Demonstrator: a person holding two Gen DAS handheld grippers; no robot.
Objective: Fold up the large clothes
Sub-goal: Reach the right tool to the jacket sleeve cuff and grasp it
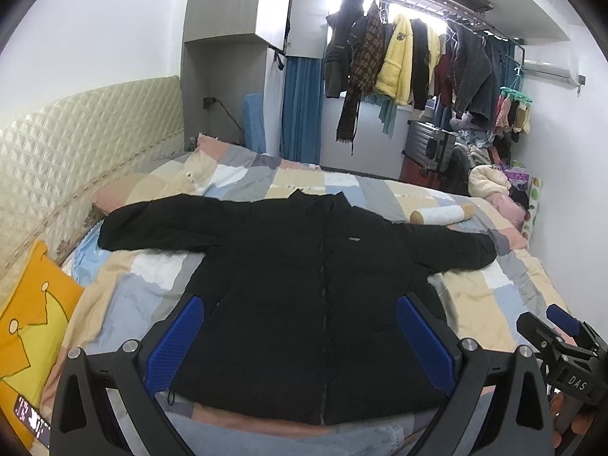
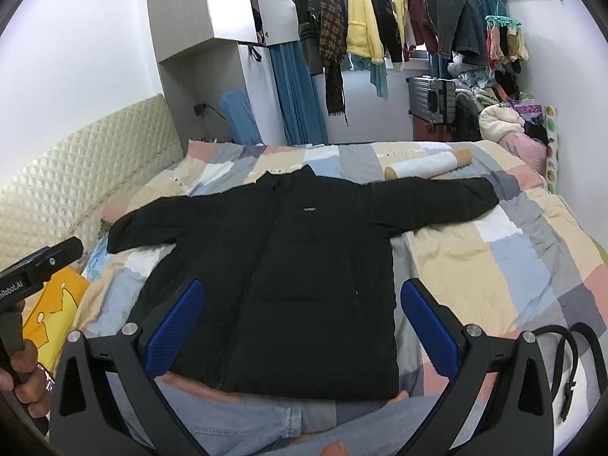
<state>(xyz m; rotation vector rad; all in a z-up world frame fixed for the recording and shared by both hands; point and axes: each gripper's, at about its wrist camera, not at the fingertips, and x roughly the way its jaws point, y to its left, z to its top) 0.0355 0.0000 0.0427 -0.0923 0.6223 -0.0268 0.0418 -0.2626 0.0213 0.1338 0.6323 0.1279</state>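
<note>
Left wrist: one black jacket (image 1: 304,285) flat, two sleeves spread.

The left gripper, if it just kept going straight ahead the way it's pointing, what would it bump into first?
Most likely the black jacket spread flat on the patchwork quilt. The left gripper is open and empty, aimed at the jacket's lower body near the zipper, though depth is hard to judge.

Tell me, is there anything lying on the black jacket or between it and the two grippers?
Nothing visible does. The black jacket lies flat on the patchwork quilt, sleeves spread. Left gripper and right gripper are open above its hem. The white roll lies beyond the right sleeve, apparently off the jacket.
</note>
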